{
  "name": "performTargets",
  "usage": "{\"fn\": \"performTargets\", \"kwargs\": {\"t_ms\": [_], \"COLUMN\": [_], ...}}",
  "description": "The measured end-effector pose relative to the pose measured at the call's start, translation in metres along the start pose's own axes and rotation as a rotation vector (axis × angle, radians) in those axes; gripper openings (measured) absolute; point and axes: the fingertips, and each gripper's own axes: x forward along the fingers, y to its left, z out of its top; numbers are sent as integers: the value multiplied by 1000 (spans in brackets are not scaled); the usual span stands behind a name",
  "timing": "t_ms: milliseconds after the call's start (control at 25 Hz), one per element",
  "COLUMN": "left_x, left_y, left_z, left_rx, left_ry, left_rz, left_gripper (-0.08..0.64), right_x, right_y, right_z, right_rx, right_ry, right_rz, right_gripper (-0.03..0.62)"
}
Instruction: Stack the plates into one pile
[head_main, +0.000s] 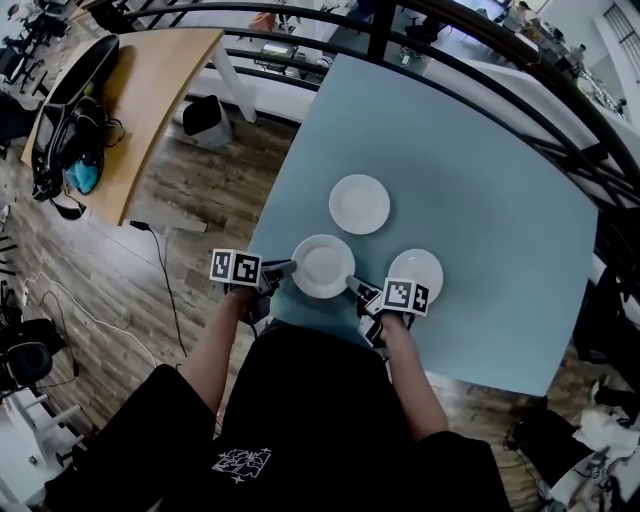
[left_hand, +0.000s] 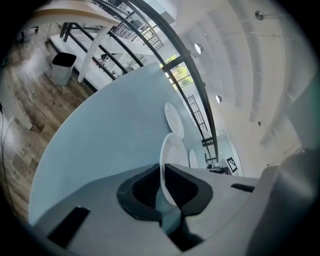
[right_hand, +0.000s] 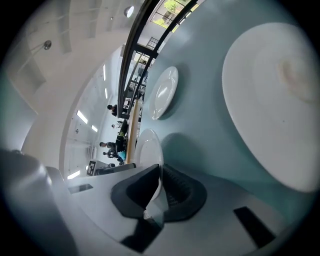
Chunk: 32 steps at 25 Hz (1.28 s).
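Three white plates lie on the light blue table (head_main: 480, 200). The middle plate (head_main: 323, 265) is held from both sides. My left gripper (head_main: 288, 268) is shut on its left rim, and in the left gripper view that rim (left_hand: 170, 155) stands edge-on between the dark pads. My right gripper (head_main: 354, 286) is shut on the right rim, where the same plate (right_hand: 148, 149) sits between the jaws. The far plate (head_main: 359, 203) lies flat beyond it. A third plate (head_main: 417, 272) rests just right of my right gripper, large in the right gripper view (right_hand: 275, 100).
The table's near edge (head_main: 320, 325) is close to the person's body. A wooden desk (head_main: 140, 110) with a black bag (head_main: 75, 90) stands at the left, a grey bin (head_main: 205, 120) on the floor beside it. A dark railing (head_main: 470, 60) curves behind the table.
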Motion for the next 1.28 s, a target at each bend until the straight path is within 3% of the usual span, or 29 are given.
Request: {"fn": "performTargets", "kwargs": {"t_ms": [600,1280], "left_x": [44,97], "left_y": [-30,-39], "left_z": [85,146], "left_rx": [139,186], "left_ry": [42,55], "left_rz": [-40,-32], "left_gripper": [35,35], "right_x": [-13,-20], "right_y": [2,-15], "right_z": [87,162], "right_rx": [4,-11], "right_ry": [-168,-265], "right_rz": [-60,-168], "right_gripper": [26,26]}}
